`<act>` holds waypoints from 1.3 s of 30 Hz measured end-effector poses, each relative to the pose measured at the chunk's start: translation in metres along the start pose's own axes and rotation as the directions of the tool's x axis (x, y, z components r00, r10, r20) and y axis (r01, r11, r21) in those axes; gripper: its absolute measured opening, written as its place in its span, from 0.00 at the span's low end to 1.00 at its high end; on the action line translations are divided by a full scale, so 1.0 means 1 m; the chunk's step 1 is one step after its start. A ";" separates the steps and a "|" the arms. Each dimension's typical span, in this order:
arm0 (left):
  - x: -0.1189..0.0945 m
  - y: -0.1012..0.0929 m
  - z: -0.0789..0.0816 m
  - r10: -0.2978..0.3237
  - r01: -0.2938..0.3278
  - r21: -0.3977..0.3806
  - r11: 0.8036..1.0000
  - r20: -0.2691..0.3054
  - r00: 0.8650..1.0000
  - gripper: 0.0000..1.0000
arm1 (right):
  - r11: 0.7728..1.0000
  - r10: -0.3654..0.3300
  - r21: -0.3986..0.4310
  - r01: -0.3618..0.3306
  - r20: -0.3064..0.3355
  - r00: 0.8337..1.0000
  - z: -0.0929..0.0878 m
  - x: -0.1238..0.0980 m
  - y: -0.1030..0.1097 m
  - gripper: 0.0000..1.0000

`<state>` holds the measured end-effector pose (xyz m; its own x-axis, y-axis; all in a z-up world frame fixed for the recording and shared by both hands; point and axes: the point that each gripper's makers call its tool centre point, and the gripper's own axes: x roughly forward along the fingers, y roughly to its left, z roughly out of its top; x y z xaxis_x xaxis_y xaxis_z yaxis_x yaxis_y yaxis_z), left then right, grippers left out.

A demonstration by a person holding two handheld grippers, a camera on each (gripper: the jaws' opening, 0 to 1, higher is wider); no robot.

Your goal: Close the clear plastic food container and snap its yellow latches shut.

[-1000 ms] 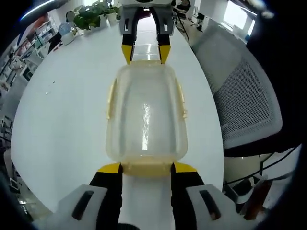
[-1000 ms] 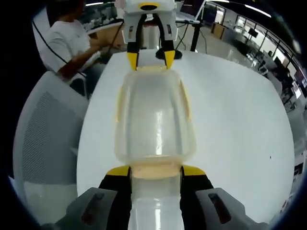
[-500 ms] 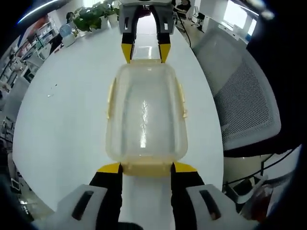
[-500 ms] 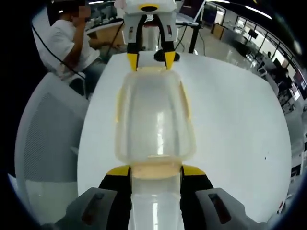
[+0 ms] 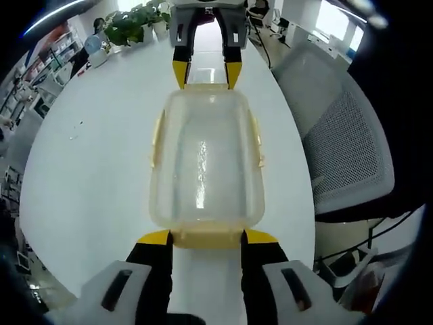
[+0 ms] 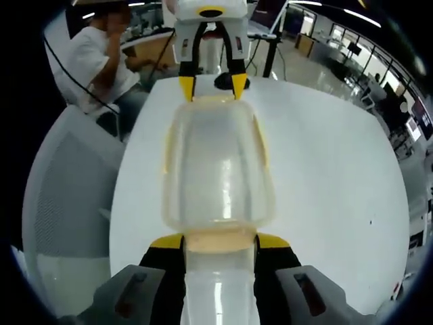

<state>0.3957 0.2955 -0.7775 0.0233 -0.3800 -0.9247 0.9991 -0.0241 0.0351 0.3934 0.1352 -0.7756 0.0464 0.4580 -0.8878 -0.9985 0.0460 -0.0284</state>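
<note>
Left gripper view puts the clear container [image 5: 205, 162] dead ahead of my left gripper [image 5: 205, 236], lying flat on the white table [image 5: 88, 162] with its long axis running straight away from me, near end to far end. My own jaws stand spread, one yellow tip on either side of the near end latch [image 5: 205, 238], not pinching it as far as I can tell. At the far end the right gripper [image 5: 205, 74] faces me, its jaws likewise spread across the far end latch [image 5: 205, 87]. In the right gripper view the container [image 6: 218, 166] mirrors this, with the right gripper [image 6: 219, 241] at its near end and the left gripper [image 6: 210, 87] at the far one, so each gripper is nearest its own end. I count one container, lid seated on it, two grippers, and four yellow latches: one at each short end, one on each long side. A grey mesh chair [image 5: 345, 135] stands just beside the table on the right.
</note>
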 end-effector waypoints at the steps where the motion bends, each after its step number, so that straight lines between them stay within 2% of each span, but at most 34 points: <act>1: 0.000 0.000 0.000 0.001 -0.001 -0.002 1.000 0.000 1.000 0.38 | 1.000 0.000 0.002 0.000 0.001 1.000 0.000 0.000 0.000 0.37; 14: 0.007 0.000 0.012 -0.006 0.006 -0.006 1.000 0.006 1.000 0.38 | 1.000 0.011 0.003 -0.011 -0.007 1.000 -0.012 -0.006 -0.001 0.37; 32: 0.019 0.007 0.047 -0.007 0.007 -0.010 1.000 0.022 1.000 0.38 | 1.000 0.008 0.016 -0.008 -0.016 1.000 -0.042 -0.027 -0.006 0.37; 39: 0.025 0.007 0.057 -0.008 0.008 -0.007 1.000 0.018 1.000 0.38 | 1.000 0.010 0.017 -0.009 -0.021 1.000 -0.052 -0.031 -0.006 0.37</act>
<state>0.4012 0.2337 -0.7785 0.0147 -0.3965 -0.9179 0.9995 -0.0205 0.0249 0.3970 0.0748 -0.7720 0.0362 0.4393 -0.8976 -0.9983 0.0572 -0.0122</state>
